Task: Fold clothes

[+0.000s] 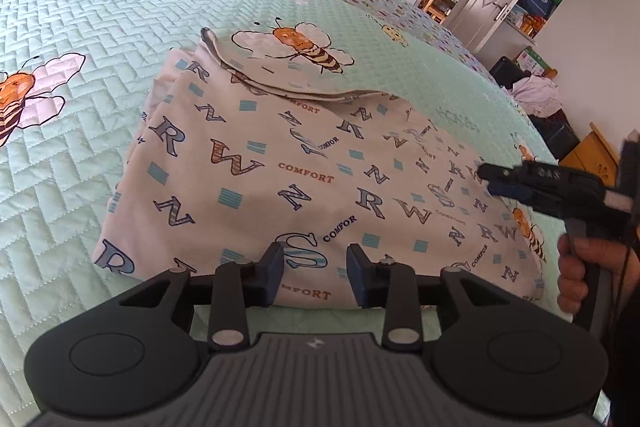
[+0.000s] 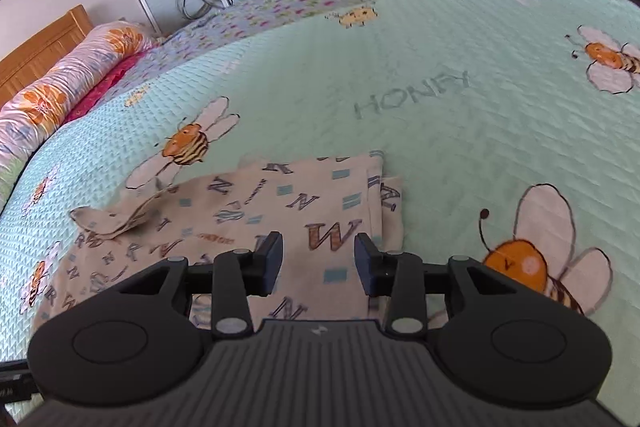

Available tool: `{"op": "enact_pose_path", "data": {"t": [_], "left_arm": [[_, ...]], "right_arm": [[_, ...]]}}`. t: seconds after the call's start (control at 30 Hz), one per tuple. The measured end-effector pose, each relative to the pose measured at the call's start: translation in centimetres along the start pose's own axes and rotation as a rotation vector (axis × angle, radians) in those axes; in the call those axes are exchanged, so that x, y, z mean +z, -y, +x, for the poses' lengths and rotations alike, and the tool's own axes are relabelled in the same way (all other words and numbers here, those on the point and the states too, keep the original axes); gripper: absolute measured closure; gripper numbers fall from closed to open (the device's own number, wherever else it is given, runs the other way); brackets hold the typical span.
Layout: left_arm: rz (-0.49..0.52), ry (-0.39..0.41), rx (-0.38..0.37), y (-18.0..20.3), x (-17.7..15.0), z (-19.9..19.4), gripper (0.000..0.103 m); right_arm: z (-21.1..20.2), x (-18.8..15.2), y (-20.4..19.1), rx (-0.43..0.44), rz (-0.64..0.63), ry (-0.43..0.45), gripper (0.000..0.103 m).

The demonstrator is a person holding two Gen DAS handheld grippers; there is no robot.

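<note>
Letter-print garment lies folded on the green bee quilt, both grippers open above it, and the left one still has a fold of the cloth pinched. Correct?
Not quite: the left gripper pinches nothing. The left wrist view shows its jaws apart over the garment, no cloth between the pads. The rest holds: folded garment on the quilt, right gripper open too.

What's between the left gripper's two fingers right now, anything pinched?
Nothing pinched. In the left wrist view the left gripper stands open, and through the gap only the flat letter-print garment shows, lying on the bedspread.
</note>
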State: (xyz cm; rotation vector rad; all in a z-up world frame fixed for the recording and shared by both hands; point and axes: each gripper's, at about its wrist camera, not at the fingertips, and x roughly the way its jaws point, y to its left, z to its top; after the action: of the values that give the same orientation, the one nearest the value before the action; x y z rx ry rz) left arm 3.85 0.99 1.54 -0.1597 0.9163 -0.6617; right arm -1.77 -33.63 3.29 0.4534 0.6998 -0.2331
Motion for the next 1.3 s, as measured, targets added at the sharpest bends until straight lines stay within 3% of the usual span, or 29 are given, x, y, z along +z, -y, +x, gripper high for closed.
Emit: {"op": "enact_pose_path", "data": {"t": [0.13,0.23,0.37,0.47,0.5,0.57,0.63,0.7,0.77,0.87,0.9,1.0,1.13,1.3], "left_arm": [[-0.007,-0.003,0.003,-0.3,0.2,-0.3,0.066],[-0.006,0.008,-0.006,-0.3,0.2,-0.8,0.066],[-0.012,0.005,0.004,-0.5,-0.2,-0.9,0.066],[-0.018,-0.002,0.016,-0.8,-0.9,-1.4,0.066],[-0.015,-0.003,0.021,-0.9,-1.1,-1.8,0.066],[-0.016,-0.001,0.027,-1.1,-1.4,-2.6,0.066],[-0.018,0.021,0.028,-1.2,-1.3,-3.6,0.066],[-0.014,0.057,0.017,-0.9,-0.8,-4.3,0.066],[-0.005,0.072,0.026,-0.6,0.1,-4.0,0.064],[-0.012,0.023,0.092,-1.5,0.2,-1.8,0.060],[-0.024,0.022,0.092,-2.0,0.0,-1.9,0.068],[-0.068,0.040,0.065,-3.6,-1.3,-3.0,0.069],[-0.132,0.040,0.028,-4.7,-1.8,-4.6,0.068],[-0.020,0.056,0.060,-1.3,1.7,-3.4,0.061]], "right_arm": [[0.9,1.0,0.4,-0.065,-0.001,0.052,0.063],[-2.1,-0.5,-0.9,-0.009,-0.050,0.080,0.063],[-6.5,-6.6,-4.7,0.089,-0.287,0.029,0.061],[-7.5,-10.1,-4.9,0.008,-0.445,-0.011,0.059],[-7.5,-10.6,-3.9,-0.032,-0.446,-0.020,0.059],[-8.2,-10.2,-1.4,0.002,-0.340,-0.016,0.062],[-9.6,-9.3,-1.0,-0.005,-0.265,0.018,0.058],[-10.8,-9.0,-2.7,0.000,-0.300,0.082,0.055],[-10.5,-8.9,-5.0,0.069,-0.331,0.096,0.050],[-8.2,-9.4,-7.8,0.118,-0.384,0.055,0.047],[-7.4,-9.7,-8.6,0.127,-0.401,0.039,0.047],[-5.4,-10.6,-8.2,0.045,-0.438,-0.049,0.047],[-7.4,-10.6,-5.2,0.061,-0.328,-0.030,0.047],[-7.3,-8.6,-8.7,0.131,-0.310,0.019,0.047]]}}
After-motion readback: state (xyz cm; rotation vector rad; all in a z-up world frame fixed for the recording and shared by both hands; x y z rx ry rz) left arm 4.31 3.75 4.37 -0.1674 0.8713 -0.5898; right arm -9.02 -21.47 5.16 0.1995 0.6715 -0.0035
